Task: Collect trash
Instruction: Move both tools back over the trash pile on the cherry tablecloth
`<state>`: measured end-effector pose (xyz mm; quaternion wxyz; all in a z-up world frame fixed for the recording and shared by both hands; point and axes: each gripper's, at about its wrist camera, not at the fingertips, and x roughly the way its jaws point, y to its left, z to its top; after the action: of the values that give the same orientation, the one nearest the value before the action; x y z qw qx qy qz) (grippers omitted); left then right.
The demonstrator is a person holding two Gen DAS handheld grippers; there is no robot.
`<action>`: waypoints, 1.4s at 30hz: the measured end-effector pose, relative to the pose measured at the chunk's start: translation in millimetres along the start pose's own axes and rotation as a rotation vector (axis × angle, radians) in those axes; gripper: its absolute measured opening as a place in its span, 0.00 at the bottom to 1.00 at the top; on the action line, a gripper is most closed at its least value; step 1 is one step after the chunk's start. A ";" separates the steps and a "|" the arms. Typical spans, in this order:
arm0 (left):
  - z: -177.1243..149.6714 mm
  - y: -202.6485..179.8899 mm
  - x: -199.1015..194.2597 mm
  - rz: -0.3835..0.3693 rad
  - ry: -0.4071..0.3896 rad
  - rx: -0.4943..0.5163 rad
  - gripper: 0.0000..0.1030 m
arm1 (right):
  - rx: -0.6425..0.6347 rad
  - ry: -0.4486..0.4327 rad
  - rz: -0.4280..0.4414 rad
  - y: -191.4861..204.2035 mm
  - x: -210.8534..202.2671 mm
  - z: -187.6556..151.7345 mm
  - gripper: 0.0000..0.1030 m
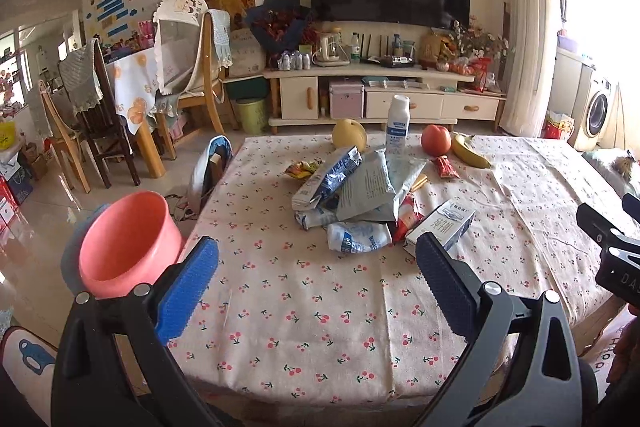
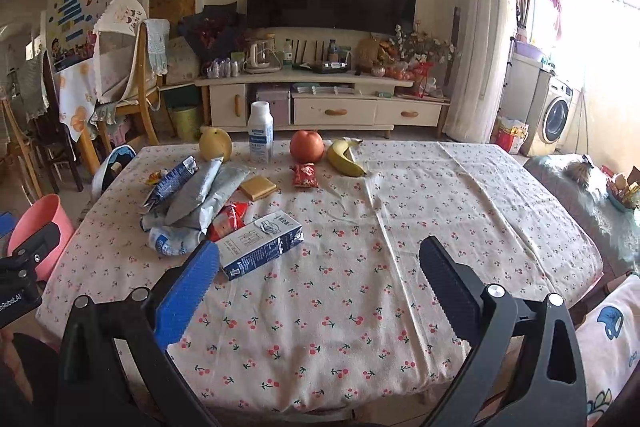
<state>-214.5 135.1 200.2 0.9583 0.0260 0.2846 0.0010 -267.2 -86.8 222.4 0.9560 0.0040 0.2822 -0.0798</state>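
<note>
Left gripper (image 1: 316, 259): you hold it low over the near edge of the table, its fingers spread wide with nothing between them.
Right gripper (image 2: 318, 261): yours is spread wide too and holds nothing; its blue finger (image 2: 188, 291) sits just in front of the milk carton in the right wrist view, and whether they touch you cannot tell.
Table (image 2: 440, 195): it is covered with a cherry-print cloth.
Trash pile (image 1: 360, 187): crumpled silver and blue bags lie heaped left of the table's middle, overlapping one another.
Milk carton (image 2: 260, 245): it lies on its side at the near right edge of the pile, closest to your right gripper.
Red wrappers: one (image 2: 230, 217) is tucked against the pile beside the carton; another (image 2: 305, 175) lies apart, just in front of the apple.
Yellow packet (image 2: 258, 187): it lies flat, just right of the bags.
Bucket (image 1: 128, 243): the pink one stands off the table's left side, open mouth up, just beside your left gripper.
Far edge: a pear (image 2: 216, 145), an upright white bottle (image 2: 261, 133), an apple (image 2: 307, 145) and a banana (image 2: 346, 157) stand in a row.
</note>
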 end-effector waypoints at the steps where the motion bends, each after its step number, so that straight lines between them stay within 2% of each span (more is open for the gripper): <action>1: -1.3 0.3 -1.8 0.004 -0.009 -0.001 0.96 | 0.000 -0.011 0.004 0.6 -5.5 3.1 0.96; 10: 5.3 11.3 -28.7 0.018 -0.076 -0.014 0.96 | 0.002 -0.116 0.033 8.2 -54.9 20.1 0.96; 20: 6.2 11.4 -41.1 0.019 -0.109 -0.010 0.96 | 0.007 -0.169 0.039 7.9 -77.0 22.7 0.96; 33: 2.3 7.5 -41.9 0.026 -0.116 0.003 0.96 | 0.019 -0.202 0.036 7.4 -79.9 18.3 0.96; 42: 0.4 8.9 -23.6 0.035 -0.083 -0.001 0.96 | 0.017 -0.181 0.067 13.1 -56.2 6.6 0.96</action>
<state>-233.9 143.6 213.8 0.9691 0.0308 0.2442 0.0170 -308.1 -65.8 257.8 0.9797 0.0145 0.1936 -0.0501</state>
